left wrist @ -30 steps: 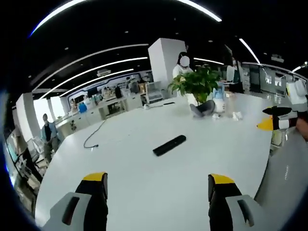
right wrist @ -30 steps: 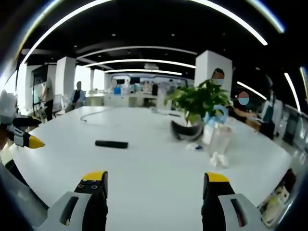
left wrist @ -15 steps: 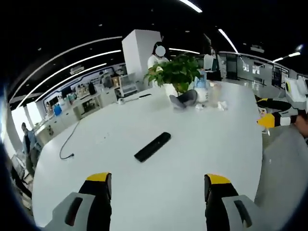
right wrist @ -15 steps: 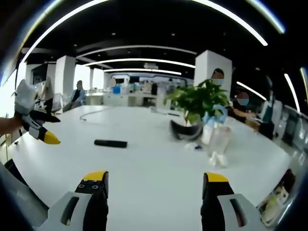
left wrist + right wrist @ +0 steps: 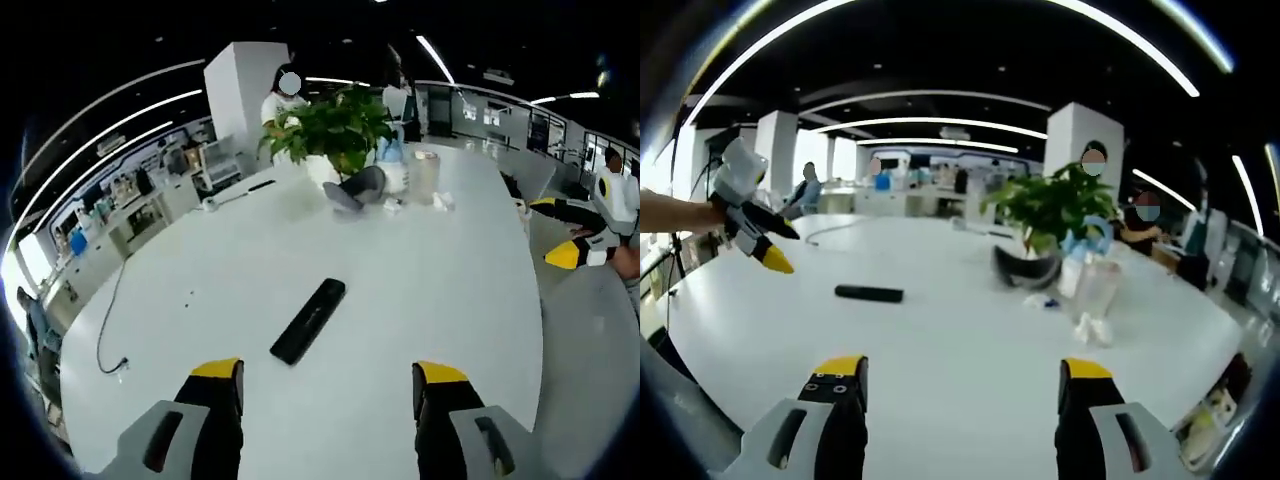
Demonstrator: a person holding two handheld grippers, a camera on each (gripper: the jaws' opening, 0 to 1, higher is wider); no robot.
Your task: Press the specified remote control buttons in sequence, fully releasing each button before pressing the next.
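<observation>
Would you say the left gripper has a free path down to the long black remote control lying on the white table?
Probably yes. The long black remote control lies alone on bare white table, just ahead of the open left gripper. Nothing stands between them; the potted green plant sits well beyond it.

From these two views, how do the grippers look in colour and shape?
Both match. The left gripper has two black fingers with yellow tips, each on a grey bracket with an oval slot. The right gripper is built the same way. Seen from the side in the right gripper view, the left gripper has a pale grey body and black fingers narrowing to yellow points.
</observation>
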